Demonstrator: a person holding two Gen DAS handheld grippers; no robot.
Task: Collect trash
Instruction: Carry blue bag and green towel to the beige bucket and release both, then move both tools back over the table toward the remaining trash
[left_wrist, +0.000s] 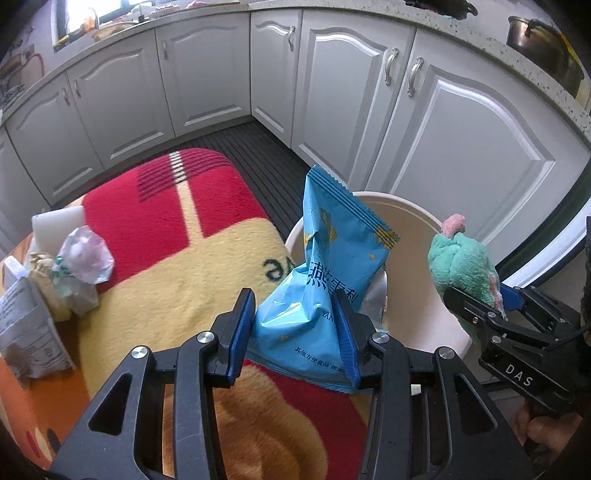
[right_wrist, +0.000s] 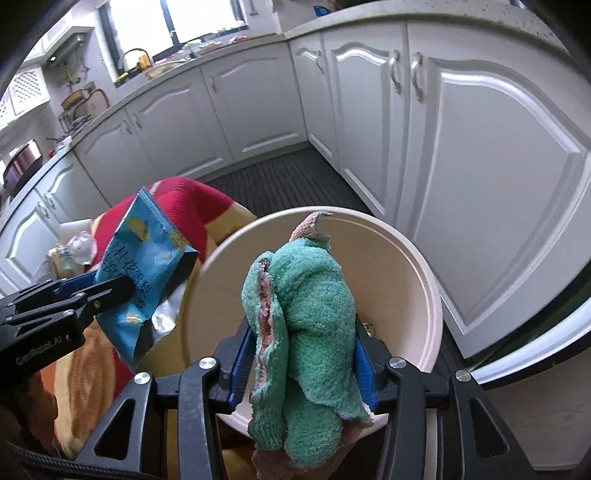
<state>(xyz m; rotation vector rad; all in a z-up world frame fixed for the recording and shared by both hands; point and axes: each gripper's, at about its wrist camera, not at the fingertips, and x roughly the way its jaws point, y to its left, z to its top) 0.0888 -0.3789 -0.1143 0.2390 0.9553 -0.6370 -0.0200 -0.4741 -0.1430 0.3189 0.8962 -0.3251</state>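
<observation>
Nearest the left wrist camera, the left gripper (left_wrist: 295, 332) pinches a blue snack packet (left_wrist: 332, 266) printed with white Chinese characters, holding it upright over the near rim of a cream bin (left_wrist: 417, 218). Beside it, the right gripper (right_wrist: 301, 354), marked "DAS" on its body, clamps a green fuzzy cloth (right_wrist: 306, 314) above the bin's mouth. Under both spreads a red and yellow blanket (left_wrist: 166, 229) with part of a dark word woven in. On its left edge lie crumpled plastic (left_wrist: 83, 251) and a printed carton (left_wrist: 26, 328). Beyond, a dark ribbed floor (left_wrist: 258, 147) meets white cabinets (left_wrist: 207, 70) under a speckled countertop (left_wrist: 461, 26) bearing a metal pot (left_wrist: 532, 37).
</observation>
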